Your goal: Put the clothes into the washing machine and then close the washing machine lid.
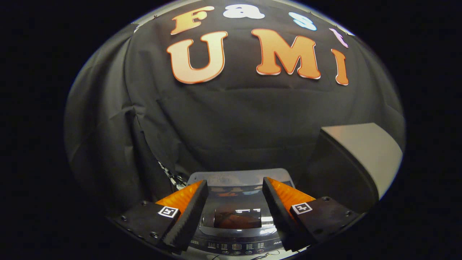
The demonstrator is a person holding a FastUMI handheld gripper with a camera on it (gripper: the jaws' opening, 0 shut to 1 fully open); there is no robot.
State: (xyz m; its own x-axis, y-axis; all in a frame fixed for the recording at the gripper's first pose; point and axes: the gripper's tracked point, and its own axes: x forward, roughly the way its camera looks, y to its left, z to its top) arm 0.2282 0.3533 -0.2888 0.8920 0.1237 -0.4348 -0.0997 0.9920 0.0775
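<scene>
My gripper is open, its two orange fingers with black foam pads held wide apart and nothing between them. Below and between the fingers lies the top of a grey washing machine. Its glossy dark lid lies flat and closed, with a small window that shows something reddish-brown inside. The control panel runs along the machine's near edge, under the fingers. The fingers hover above the lid, apart from it.
A table with a pale top and dark side stands to the right of the machine. Black cloth hangs close behind and to the left. A bundle of cables shows at the machine's back left corner.
</scene>
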